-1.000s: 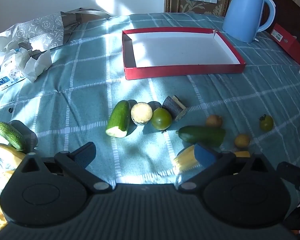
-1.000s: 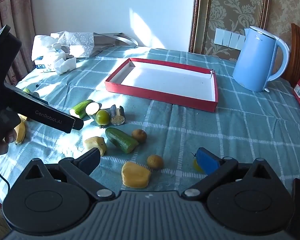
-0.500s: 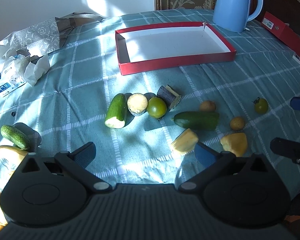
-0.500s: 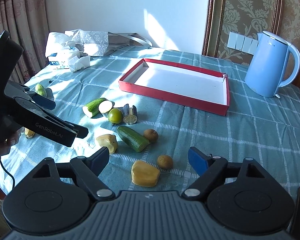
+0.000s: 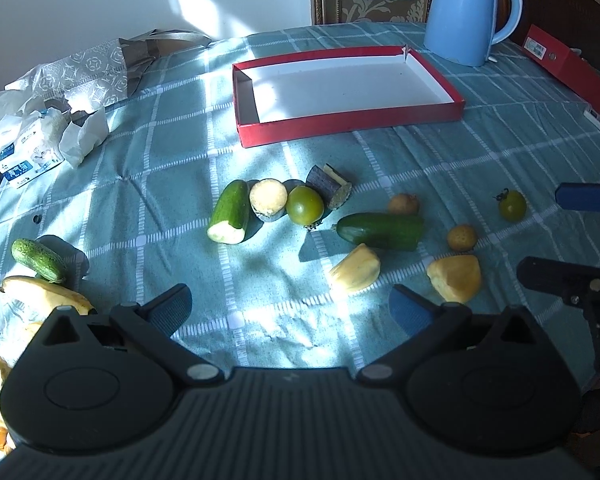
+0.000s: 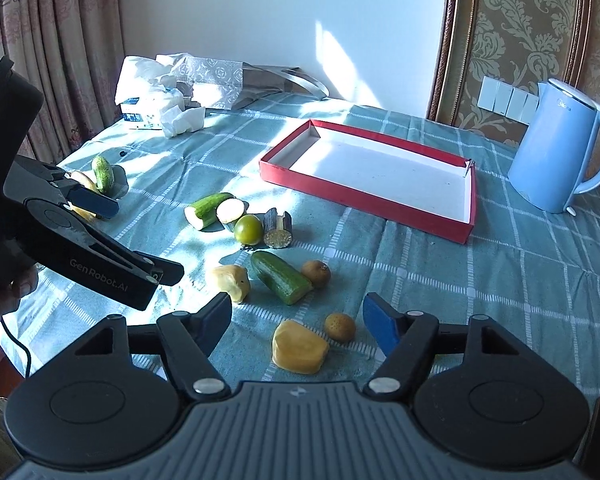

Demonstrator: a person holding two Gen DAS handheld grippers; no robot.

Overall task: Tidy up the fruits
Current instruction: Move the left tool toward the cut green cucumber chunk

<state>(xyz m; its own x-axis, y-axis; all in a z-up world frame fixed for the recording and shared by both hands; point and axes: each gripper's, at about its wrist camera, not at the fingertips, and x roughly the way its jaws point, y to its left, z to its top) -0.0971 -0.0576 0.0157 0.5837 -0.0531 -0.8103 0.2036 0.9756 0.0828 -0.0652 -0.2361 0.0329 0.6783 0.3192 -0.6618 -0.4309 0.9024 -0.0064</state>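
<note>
1. Left of the red tray (image 5: pixel 348 122), at the cloth's far edge, a small cucumber (image 5: pixel 38 260) and a banana (image 5: pixel 48 296) lie touching. They sit close to the table edge, so a clumsy nudge there could push one off.
2. The left gripper (image 5: pixel 290 304) hangs released with nothing between its fingers, nearer than the tray, above bare cloth. Its neighbour works close by; if both reach into the pile together, they may collide.
3. In front of the tray's near wall, a cut cucumber (image 5: pixel 230 212), a pale round slice (image 5: pixel 268 200), a green tomato (image 5: pixel 305 205) and a dark chunk (image 5: pixel 330 188) huddle together. Grabbing one could knock the round tomato rolling.
4. Nearer than the tray, the right gripper (image 6: pixel 296 320) has just been closing; the yellow piece (image 6: pixel 298 346) and a small brown fruit (image 6: pixel 340 326) lie between its fingers, not yet pressed. Both could get pinched at once, or the brown one squirted aside.
5. The tray is empty; its raised wall could catch a low-carried fruit.
6. Right of the tray stands a blue kettle (image 6: pixel 560 152), safe unless a swing overshoots.
</note>
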